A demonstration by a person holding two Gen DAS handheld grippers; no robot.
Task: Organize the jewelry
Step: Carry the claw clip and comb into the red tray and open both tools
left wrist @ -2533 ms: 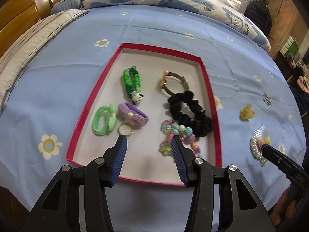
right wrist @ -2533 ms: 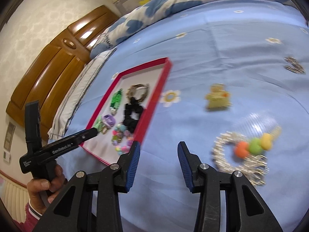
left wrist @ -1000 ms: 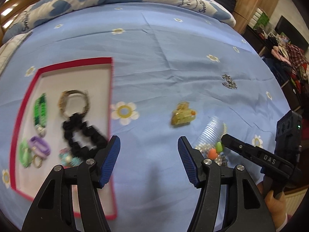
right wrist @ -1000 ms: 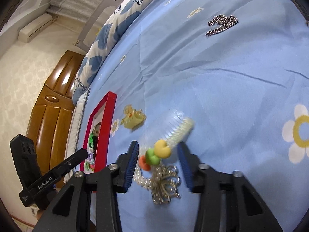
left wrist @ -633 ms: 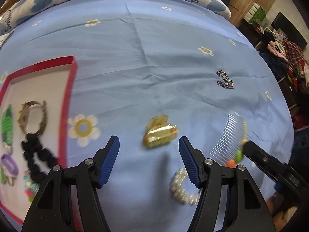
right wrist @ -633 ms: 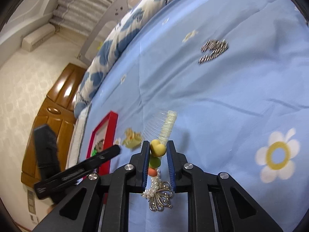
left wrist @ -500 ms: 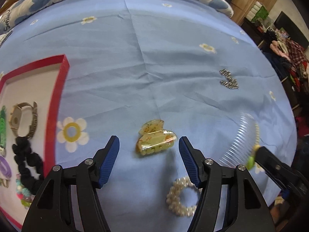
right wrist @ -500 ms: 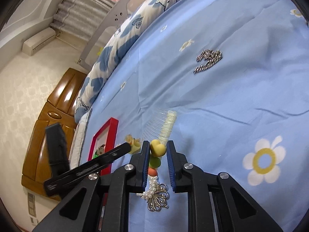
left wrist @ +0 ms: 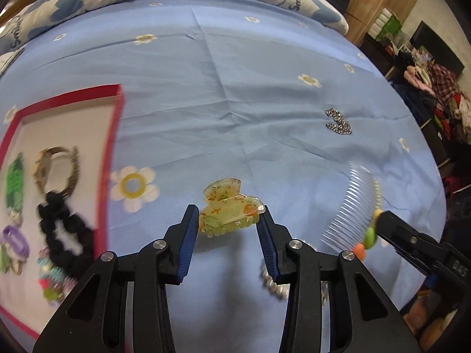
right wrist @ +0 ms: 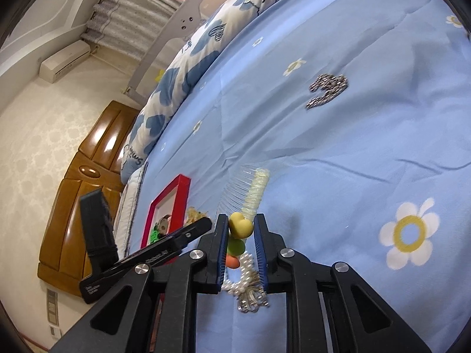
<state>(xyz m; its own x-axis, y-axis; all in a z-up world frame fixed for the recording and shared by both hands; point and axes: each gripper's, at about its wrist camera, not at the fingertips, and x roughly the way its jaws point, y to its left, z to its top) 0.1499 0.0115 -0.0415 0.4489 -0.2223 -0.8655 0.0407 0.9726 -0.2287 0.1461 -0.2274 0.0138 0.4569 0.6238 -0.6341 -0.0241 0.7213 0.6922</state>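
On the blue flower-printed bedspread, the red-rimmed white tray near its left edge already holds a gold bangle, a black fabric scrunchie, a green braided band, a purple hair tie and a cluster of pastel beads, so a good part of the sorting looks done. The left gripper straddles a translucent yellow-green claw clip lying in the middle of the bedspread; its jaws have just been closing with the clip between them, and the blue pads sit at the clip's two ends, apparently touching, though a firm squeeze cannot be confirmed. The right gripper has its jaws pinching the yellow heart bead of a clear plastic hair comb with coloured beads and pearl strands, which is lifted off the fabric toward the right edge. Still loose is a silver rhinestone chain, well apart toward the far right. By my reckoning, the clip, the comb and the chain are left to go into the tray.
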